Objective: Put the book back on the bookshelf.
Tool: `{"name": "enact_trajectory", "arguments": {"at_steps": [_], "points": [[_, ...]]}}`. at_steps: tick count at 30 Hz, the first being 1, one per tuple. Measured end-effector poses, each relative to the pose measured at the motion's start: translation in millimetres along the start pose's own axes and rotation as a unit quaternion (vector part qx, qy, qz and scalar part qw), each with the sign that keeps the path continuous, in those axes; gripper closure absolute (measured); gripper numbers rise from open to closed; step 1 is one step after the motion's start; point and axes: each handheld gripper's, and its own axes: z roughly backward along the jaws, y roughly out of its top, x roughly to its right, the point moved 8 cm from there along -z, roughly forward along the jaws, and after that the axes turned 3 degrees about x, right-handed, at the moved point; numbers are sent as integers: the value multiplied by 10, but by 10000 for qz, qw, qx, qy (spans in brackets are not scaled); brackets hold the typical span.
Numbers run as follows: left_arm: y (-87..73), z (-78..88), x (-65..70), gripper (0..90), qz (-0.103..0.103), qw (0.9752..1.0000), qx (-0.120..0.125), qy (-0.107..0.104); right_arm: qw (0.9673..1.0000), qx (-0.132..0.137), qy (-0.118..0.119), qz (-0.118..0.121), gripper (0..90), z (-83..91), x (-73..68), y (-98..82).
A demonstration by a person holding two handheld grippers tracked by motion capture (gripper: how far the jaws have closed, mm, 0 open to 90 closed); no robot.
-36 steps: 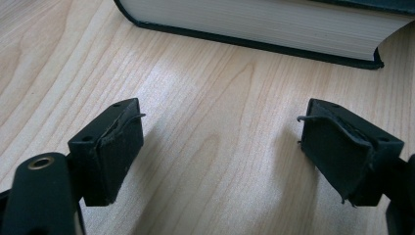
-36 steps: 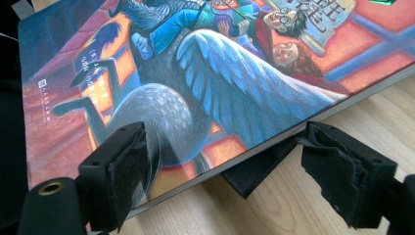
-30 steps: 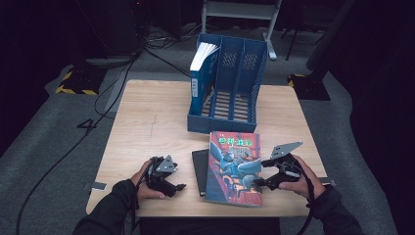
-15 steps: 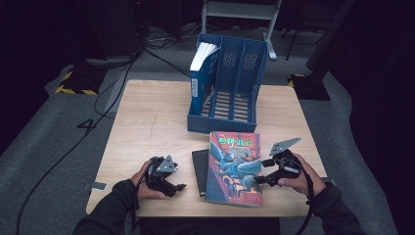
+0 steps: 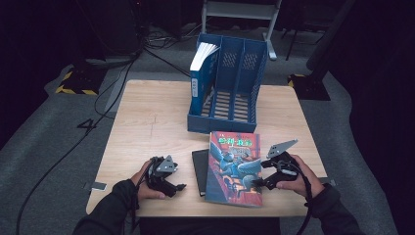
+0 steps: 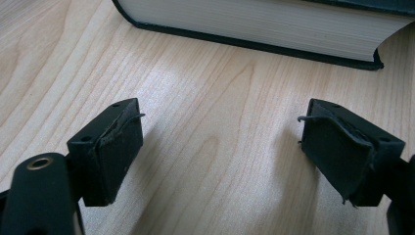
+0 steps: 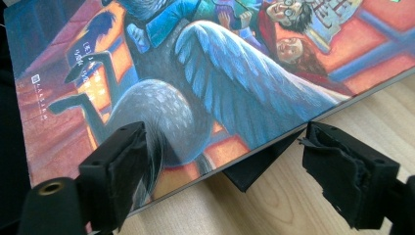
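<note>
Quick count from my end: two hand-held grippers, three books, one file rack, one worktop [image 5: 147, 122].

The colourful book [image 5: 234, 166] lies flat near the front edge of the worktop, cover up, resting partly over a dark book [image 5: 199, 171] that sticks out on its left side. The third book [image 5: 199, 73] stands upright in the leftmost slot of the blue file rack [image 5: 244, 83] at the back; I count three slots and the other two look empty as far as I can see through the slats.

My right hand-held gripper [image 5: 259, 182] sits at the right edge of the colourful book, jaws wide apart and holding nothing. In the right gripper view one jaw hovers over the cover and the other sits past the book's edge above bare wood, with a dark corner poking out from under the colourful book [image 7: 195, 73]. Can't tell if either jaw actually touches it.

My left hand-held gripper [image 5: 178, 187] rests on the wood just left of the dark book, also spread wide and empty. In the left gripper view the dark book [image 6: 274, 24] lies ahead of the jaws, clear of them, its page edge facing me.

Hard to make out: most of the dark book is covered, the cover text is too small from above, and my sleeves get cut off at the bottom.
</note>
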Motion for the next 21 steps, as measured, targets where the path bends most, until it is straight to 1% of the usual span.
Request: {"name": "enact_trajectory", "arguments": {"at_steps": [2, 4, 5, 7, 8, 11, 12, 14, 15, 17, 18, 20, 21], "points": [[0, 0, 0, 159, -4, 10000, -1, 0, 10000, 48, 25, -35, 197, 0, 9, 0], [0, 0, 1, 159, 3, 10000, 1, 1, 9998, 171, -33, -108, 253, 18, 32, 19], [0, 0, 1, 159, 1, 10000, 1, -1, 9997, 236, -100, -46, 257, 26, 38, 34], [1, -1, 0, 159, 0, 10000, 0, -2, 9996, 268, -40, -43, 266, 21, 51, 43], [2, -1, 1, 159, 4, 10000, -8, -1, 9995, 328, -12, -43, 275, 20, 66, 52], [23, -3, 3, 160, 31, 9999, -156, 45, 9990, 438, 46, -53, 295, 16, 100, 72], [31, -4, 0, 169, 19, 9998, -173, 60, 9988, 482, 26, -14, 306, 29, 102, 84], [46, 1, -4, 212, 22, 9998, -195, 65, 9987, 516, 36, -7, 318, 40, 98, 94], [79, 12, -23, 212, 26, 9999, -116, 74, 9981, 603, 75, 41, 322, 66, 97, 116], [146, 50, -77, 214, 114, 9999, 37, 98, 9965, 796, 232, 69, 326, 132, 76, 182], [181, 71, -106, 214, 150, 9998, 99, 81, 9965, 796, 232, 69, 326, 132, 76, 182], [260, 116, -186, 216, 157, 9994, 214, 231, 9968, 745, 260, 112, 324, 119, 74, 200], [302, 136, -211, 217, 197, 9991, 314, 218, 9967, 742, 318, 101, 329, 103, 74, 209]]}}
